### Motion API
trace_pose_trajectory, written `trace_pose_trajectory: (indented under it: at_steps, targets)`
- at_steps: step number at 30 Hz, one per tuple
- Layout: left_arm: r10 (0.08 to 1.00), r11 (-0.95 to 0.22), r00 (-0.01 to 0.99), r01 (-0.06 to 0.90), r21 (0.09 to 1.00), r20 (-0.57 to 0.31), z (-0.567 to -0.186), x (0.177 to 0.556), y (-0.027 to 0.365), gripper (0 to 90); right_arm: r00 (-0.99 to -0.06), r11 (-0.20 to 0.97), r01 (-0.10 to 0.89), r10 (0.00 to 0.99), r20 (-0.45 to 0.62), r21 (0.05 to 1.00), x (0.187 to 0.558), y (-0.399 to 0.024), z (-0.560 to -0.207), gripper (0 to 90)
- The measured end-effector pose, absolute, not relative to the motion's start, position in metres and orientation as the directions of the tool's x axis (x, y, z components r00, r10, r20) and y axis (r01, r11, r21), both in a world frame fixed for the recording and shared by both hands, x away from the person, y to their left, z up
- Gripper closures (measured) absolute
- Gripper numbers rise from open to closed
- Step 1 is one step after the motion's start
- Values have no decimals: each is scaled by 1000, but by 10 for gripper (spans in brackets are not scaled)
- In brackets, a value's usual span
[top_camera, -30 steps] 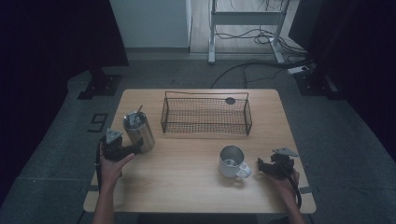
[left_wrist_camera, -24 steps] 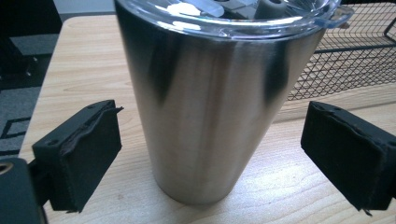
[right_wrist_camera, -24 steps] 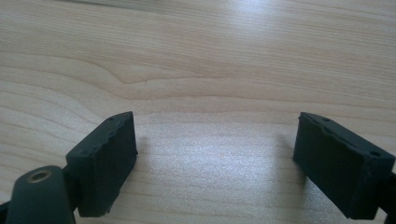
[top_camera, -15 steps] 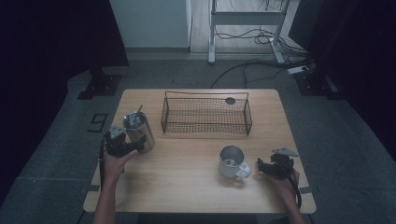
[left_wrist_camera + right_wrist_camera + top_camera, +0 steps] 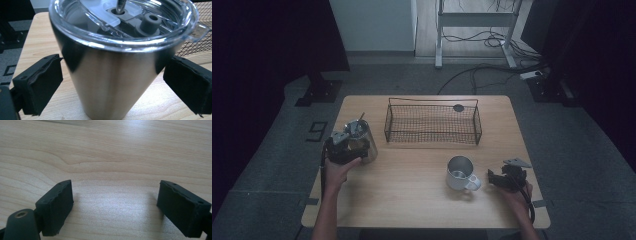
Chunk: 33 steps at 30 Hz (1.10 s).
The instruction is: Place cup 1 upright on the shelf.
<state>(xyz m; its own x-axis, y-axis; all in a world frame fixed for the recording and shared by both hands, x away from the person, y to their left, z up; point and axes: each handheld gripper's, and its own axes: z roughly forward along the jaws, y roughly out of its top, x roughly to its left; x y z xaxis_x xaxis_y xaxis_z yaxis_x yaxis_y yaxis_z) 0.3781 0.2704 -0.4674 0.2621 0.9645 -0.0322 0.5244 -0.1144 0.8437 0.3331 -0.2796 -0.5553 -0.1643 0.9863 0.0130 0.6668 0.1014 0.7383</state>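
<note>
A steel tumbler (image 5: 363,136) with a clear lid and a straw stands near the table's left edge. My left gripper (image 5: 357,146) reaches around it from the near side. In the left gripper view the tumbler (image 5: 112,80) rises between the two black pads (image 5: 40,85), which flank its wall without clearly pressing on it; these jaws have just been opening. A white mug (image 5: 460,173) sits at the front right, its handle turned toward my right gripper (image 5: 492,178). That gripper rests low over the wood and stands open (image 5: 115,195) with bare tabletop between its fingers.
A black wire basket (image 5: 432,102) stands across the far middle of the wooden table (image 5: 412,200). A small dark round disc (image 5: 458,107) lies at the basket's far right corner. The right gripper's cable runs along the right table edge.
My left gripper has slid a little forward and to the right, so the tumbler now stands between its jaws. The right gripper and the mug have not moved.
</note>
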Motion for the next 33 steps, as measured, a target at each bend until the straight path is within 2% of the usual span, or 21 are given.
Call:
trace_pose_trajectory:
  at_steps: [33]
  targets:
    - [969,-81,240,523,849,-55,-477,411,261,12,-164,102,667,986,12,738,333,-280,-555,132]
